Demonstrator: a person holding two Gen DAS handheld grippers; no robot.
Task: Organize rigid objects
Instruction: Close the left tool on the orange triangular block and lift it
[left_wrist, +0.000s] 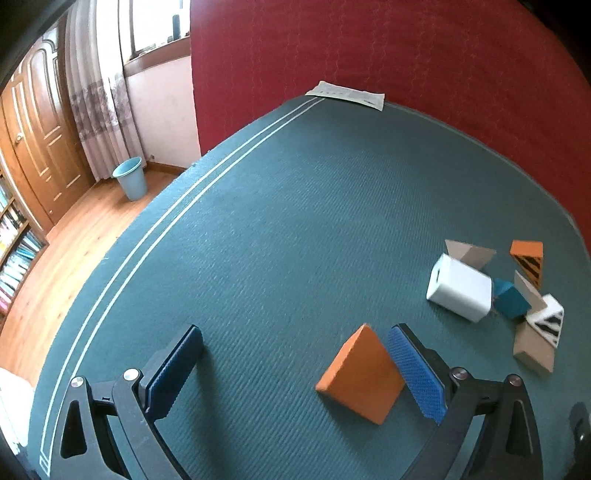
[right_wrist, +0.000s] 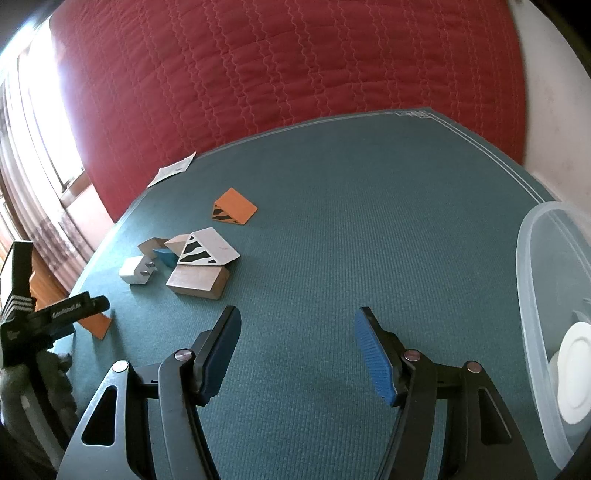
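Your orange wedge block (left_wrist: 360, 374) sits on the green counter (left_wrist: 295, 221) inside the left gripper (left_wrist: 295, 363), hard up against or just beside the right-hand pad (left_wrist: 415, 373), with a wide gap to the other pad. Jaws are spread, nothing gripped. It looks like painted wood or foam: light, rigid, not fragile, but the sloped face will squirt out if you pinch it. Take it across the two flat triangular ends, low on the block, and recentre first so both pads land together instead of shoving it sideways. The rest of the pile is well apart to the right: white USB charger (left_wrist: 460, 288), teal block (left_wrist: 511, 299), tan wedge (left_wrist: 533, 349), zebra-striped wedge (left_wrist: 548, 319) and an orange tiger-striped wedge (left_wrist: 528, 260). The charger is smooth plastic, likely slippery, so grip its broad flat sides. The right gripper (right_wrist: 295, 354) hangs over bare counter, jaws released and empty. The clear plastic bin (right_wrist: 535, 258) at its right edge is my guess for the drop point; it already holds something white and round.
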